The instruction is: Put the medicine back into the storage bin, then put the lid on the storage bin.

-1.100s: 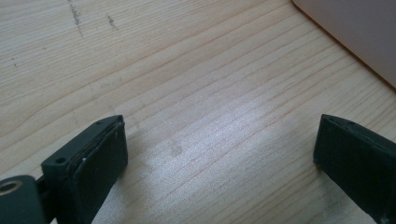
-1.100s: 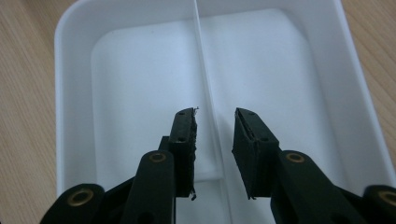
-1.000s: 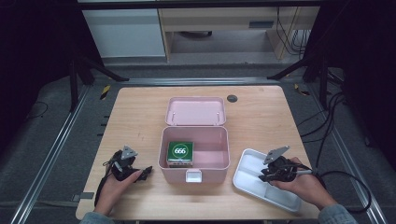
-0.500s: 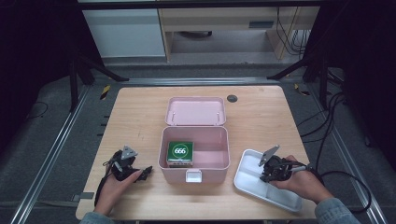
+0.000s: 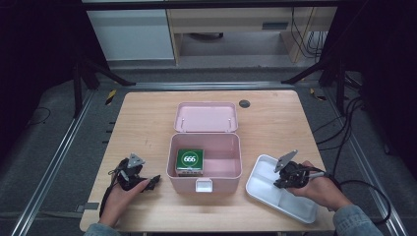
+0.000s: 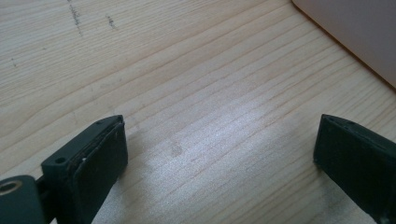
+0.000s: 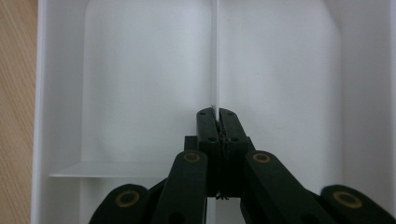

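Left tool (image 5: 153, 180) parked on wooden surface (image 5: 147, 123), left of pink case; jaws wide apart, nothing between them but bare wood. Centre: pink storage case (image 5: 187, 185) open, lid (image 5: 206, 117) tipped back, green box marked 666 (image 5: 190, 161) lying in left half of it. Right: white divided tray (image 5: 301, 206) flat on surface just beside case, skewed, near front edge. Right tool (image 7: 217, 116) down inside tray, jaws just closed and now pinched fully together on thin centre divider (image 7: 217, 56), with its top edge caught between the pads. Risks, as judged: grip on a thin, smooth plastic wall only, so likely slip-off on lifting, or swing and tilt of tray about the pinch point. Possible flex or crack of divider under sideways pull. Tray close to the case's front corner and to the surface's front edge, hence chance of knocking case or sliding off if dragged. No support from idle left tool for tray's far end.
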